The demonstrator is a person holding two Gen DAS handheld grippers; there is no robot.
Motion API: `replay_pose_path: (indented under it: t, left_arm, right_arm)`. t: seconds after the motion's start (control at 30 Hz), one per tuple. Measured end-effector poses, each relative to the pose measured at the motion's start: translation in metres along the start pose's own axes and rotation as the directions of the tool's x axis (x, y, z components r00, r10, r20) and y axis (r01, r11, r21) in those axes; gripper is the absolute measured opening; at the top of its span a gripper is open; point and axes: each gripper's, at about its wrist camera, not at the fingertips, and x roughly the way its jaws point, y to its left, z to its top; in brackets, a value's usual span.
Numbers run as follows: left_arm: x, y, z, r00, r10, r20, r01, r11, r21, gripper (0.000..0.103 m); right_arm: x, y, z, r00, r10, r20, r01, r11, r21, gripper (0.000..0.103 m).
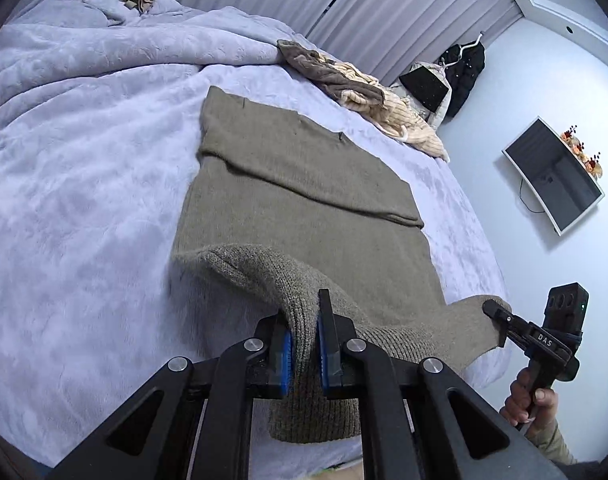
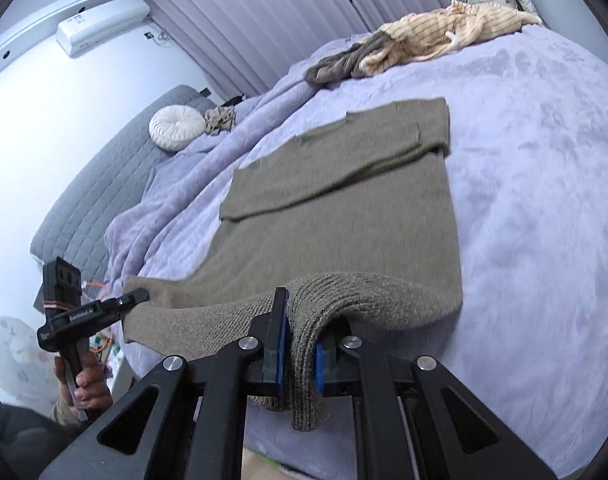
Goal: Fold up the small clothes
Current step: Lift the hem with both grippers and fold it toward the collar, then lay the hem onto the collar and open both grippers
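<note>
We hold the sweater point(image 1: 304, 184) on the bed point(image 1: 84, 160). Our left gripper point(image 1: 304, 344) and right gripper point(image 2: 300, 344) each have fingers clamped on its near hem. Next we carry the hem over toward the collar.

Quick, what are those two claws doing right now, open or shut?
Left claw: shut on the sweater hem.
Right claw: shut on the same hem, at the other corner.
</note>
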Motion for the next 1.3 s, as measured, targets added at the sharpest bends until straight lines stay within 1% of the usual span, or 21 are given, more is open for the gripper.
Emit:
replay_pose_path:
  t: [0.33,0.5,0.6,0.73,0.8,0.93,1.07,1.2,1.3]
  left_arm:
    - [0.017,-0.005,0.047,0.998,0.057,0.039,-0.057,0.998,0.005,0.011]
    - [0.036,-0.006,0.073,0.996,0.082,0.035,-0.082,0.997,-0.001,0.011]
    - [0.049,-0.004,0.089,0.995,0.097,0.023,-0.096,0.995,-0.017,0.011]
    - [0.069,-0.004,0.106,0.991,0.135,0.006,-0.135,0.991,-0.016,0.011]
    - [0.079,-0.005,0.113,0.986,0.166,-0.004,-0.166,0.986,-0.006,0.011]
    - [0.103,-0.009,0.124,0.968,0.248,-0.024,-0.247,0.968,0.034,0.011]
    - [0.127,-0.011,0.131,0.952,0.305,-0.041,-0.302,0.952,0.056,0.011]
    - [0.143,-0.013,0.137,0.941,0.335,-0.044,-0.331,0.94,0.08,0.011]
    - [0.149,-0.012,0.144,0.942,0.333,-0.046,-0.329,0.941,0.078,0.011]
  right_arm:
    - [0.019,0.012,0.054,0.997,-0.068,0.036,0.07,0.997,-0.045,0.011]
    - [0.037,0.007,0.08,0.994,-0.101,0.03,0.102,0.994,-0.038,0.011]
    - [0.048,0.003,0.094,0.994,-0.104,0.024,0.104,0.994,-0.021,0.011]
    - [0.06,-0.001,0.112,0.994,-0.11,0.023,0.11,0.994,-0.007,0.011]
    - [0.068,-0.003,0.12,0.994,-0.112,0.019,0.112,0.994,-0.002,0.011]
    - [0.088,-0.009,0.131,0.991,-0.136,-0.002,0.136,0.991,0.001,0.011]
    - [0.109,-0.018,0.138,0.985,-0.168,-0.035,0.169,0.986,0.014,0.011]
    - [0.122,-0.027,0.145,0.981,-0.185,-0.051,0.186,0.982,0.027,0.011]
    - [0.126,-0.03,0.151,0.981,-0.189,-0.051,0.19,0.981,0.03,0.011]
